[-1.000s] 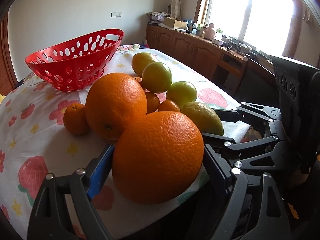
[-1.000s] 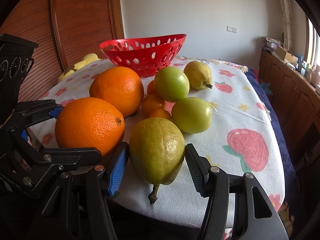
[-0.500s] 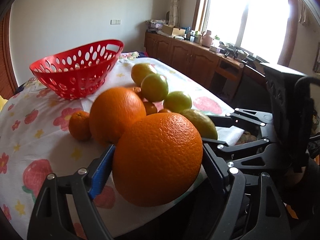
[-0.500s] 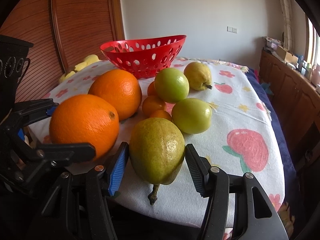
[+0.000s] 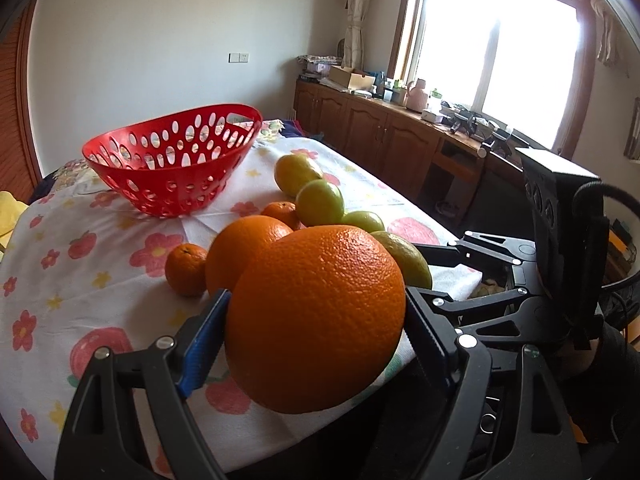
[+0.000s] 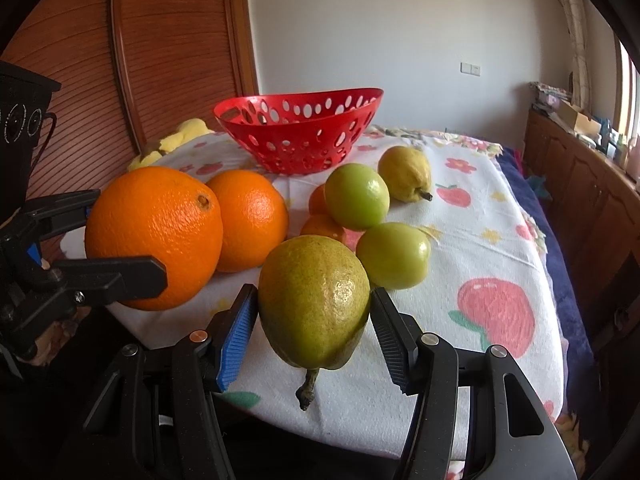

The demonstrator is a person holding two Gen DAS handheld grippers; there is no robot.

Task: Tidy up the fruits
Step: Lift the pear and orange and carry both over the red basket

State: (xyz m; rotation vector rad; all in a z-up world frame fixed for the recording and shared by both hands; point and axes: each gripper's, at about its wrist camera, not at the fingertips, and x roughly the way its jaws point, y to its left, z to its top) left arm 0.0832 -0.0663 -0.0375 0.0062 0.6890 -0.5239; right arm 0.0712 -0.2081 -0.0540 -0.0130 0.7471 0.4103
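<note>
My left gripper (image 5: pixel 316 296) is shut on a large orange (image 5: pixel 316 332), which hangs clear of the flowered tablecloth (image 5: pixel 80 280). In the right wrist view the same orange (image 6: pixel 160 232) sits raised at the left, between the left gripper's fingers (image 6: pixel 120 276). My right gripper (image 6: pixel 314 294) is shut on a green-brown pear (image 6: pixel 316 304), stem towards the camera, low over the table's near edge. The red perforated basket (image 6: pixel 300 136) stands empty at the back of the table, well beyond both grippers.
A second orange (image 6: pixel 248 220), two green round fruits (image 6: pixel 356 196), a yellow pear (image 6: pixel 404 174) and small mandarins (image 5: pixel 186 268) lie between the grippers and the basket. A wooden sideboard (image 5: pixel 380 136) runs under the window; a wood-panelled door (image 6: pixel 160 60) stands left of the basket.
The left gripper has risen with the large orange, lifting it off the cloth and away from the other fruit. The right gripper and its pear have stayed put.
</note>
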